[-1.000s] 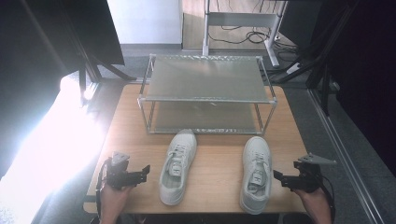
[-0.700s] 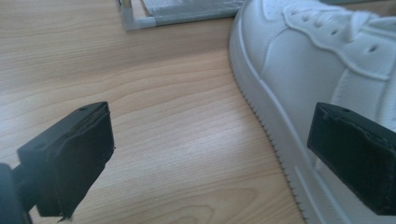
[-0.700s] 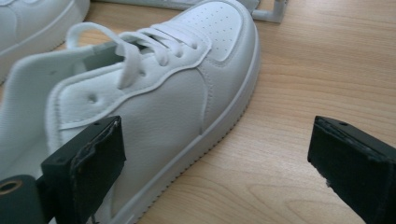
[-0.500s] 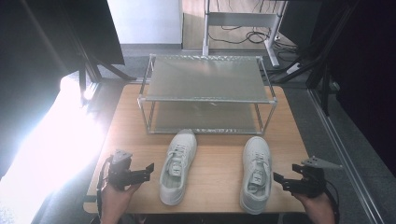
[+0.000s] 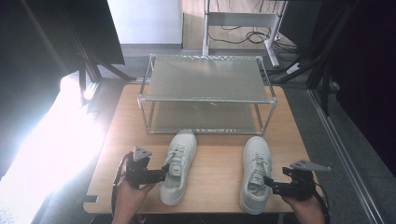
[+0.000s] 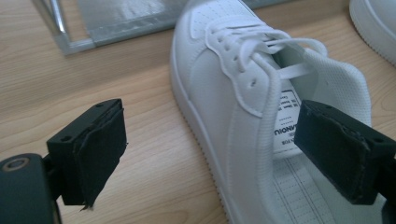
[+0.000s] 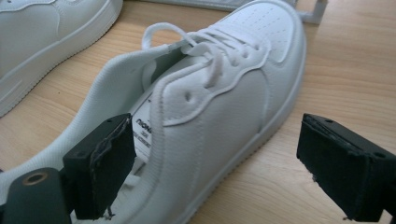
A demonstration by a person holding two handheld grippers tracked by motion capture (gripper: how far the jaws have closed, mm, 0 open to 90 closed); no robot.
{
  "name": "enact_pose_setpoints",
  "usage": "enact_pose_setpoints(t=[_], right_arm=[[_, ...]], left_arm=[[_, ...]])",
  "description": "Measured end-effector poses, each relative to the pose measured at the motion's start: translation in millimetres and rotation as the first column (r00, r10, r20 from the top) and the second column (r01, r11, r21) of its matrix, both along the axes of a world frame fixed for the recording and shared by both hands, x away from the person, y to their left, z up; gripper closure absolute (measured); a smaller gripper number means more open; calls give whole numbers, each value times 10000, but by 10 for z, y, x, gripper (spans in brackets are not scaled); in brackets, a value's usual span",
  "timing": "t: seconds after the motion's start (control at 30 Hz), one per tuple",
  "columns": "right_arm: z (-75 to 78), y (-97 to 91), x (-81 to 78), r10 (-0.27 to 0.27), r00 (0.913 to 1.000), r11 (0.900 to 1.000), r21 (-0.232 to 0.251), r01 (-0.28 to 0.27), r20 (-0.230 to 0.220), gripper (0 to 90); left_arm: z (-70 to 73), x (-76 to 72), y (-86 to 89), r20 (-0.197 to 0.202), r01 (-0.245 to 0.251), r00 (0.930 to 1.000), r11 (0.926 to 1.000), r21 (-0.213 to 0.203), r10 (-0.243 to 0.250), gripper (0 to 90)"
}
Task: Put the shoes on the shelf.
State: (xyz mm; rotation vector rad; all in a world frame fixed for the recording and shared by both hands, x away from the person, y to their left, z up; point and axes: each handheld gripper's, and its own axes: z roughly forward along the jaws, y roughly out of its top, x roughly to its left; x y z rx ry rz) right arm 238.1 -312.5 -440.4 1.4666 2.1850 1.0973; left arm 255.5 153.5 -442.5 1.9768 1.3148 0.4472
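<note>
- Left gripper (image 5: 164,171): jaws spread and just been closing, one pad in the left shoe (image 5: 178,165), one outside its wall. Thin bite, so the shoe could tip.
- Left shoe sits mid-table, toe toward the rack (image 5: 208,100), leaning slightly right.
- Right shoe (image 5: 255,172): toe at the rack too.
- Right gripper (image 5: 267,181): same spread straddle; could slip.

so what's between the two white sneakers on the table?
Nothing: between the left sneaker and the right sneaker runs a bare strip of the wooden table, clear in the high view.
</note>
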Motion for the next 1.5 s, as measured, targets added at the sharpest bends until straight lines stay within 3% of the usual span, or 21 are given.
enact_pose_setpoints(t=[0.17,0.3,0.37,0.4,0.43,0.47,0.57,0.67,0.73,0.83,0.87,1.07,1.2,1.23,1.33,1.5], right_arm=[[-32,104,37,-281,9996,9993,-240,278,-89,126],[-48,200,103,-797,9968,9951,-587,790,-100,201],[-52,222,117,-824,9965,9946,-643,815,-122,226],[-69,275,143,-879,9957,9925,-876,851,-286,305],[-69,275,143,-879,9957,9925,-876,851,-286,305],[-85,304,152,-951,9948,9899,-1089,905,-377,371],[-95,304,147,-1133,9928,9850,-1355,1069,-401,416],[-94,260,126,-1181,9909,9855,-1304,1089,-647,522],[-97,262,125,-1140,9910,9861,-1295,1042,-708,540],[-91,293,128,-1164,9905,9803,-1688,1027,-729,585],[-88,315,128,-1212,9898,9761,-1903,1052,-744,613],[-79,288,112,-1508,9863,9680,-2126,1335,-671,725],[-79,139,113,-1895,9803,9642,-1993,1751,-553,811],[-79,58,125,-1808,9807,9731,-1584,1674,-744,816],[-83,53,129,-1749,9818,9755,-1483,1627,-737,822],[-79,-13,154,-1406,9861,9868,-937,1323,-882,828]], left_arm=[[-56,69,-72,-128,-62,9999,9994,345,66,138],[-172,149,-148,-420,-53,9991,9966,824,88,155],[-192,161,-159,-469,-41,9989,9961,876,82,158],[-201,172,-156,-465,-85,9988,9972,740,120,187],[-202,179,-153,-473,-108,9988,9975,705,141,187],[-210,193,-162,-438,-152,9989,9962,860,190,199],[-216,213,-166,-459,-162,9987,9958,902,204,218],[-219,242,-188,-509,-178,9984,9948,1001,230,274],[-225,246,-214,-589,-133,9981,9953,956,190,308],[-227,241,-242,-662,-19,9978,9958,910,79,408],[-227,242,-247,-694,19,9976,9960,899,44,423],[-234,277,-287,-912,480,9951,9943,948,-393,496],[-231,278,-313,-914,581,9946,9931,1020,-488,639],[-226,272,-314,-844,428,9958,9940,1011,-343,691],[-220,262,-326,-643,252,9978,9895,1425,-162,767],[-209,286,-259,-653,348,9975,9924,1182,-271,824]])
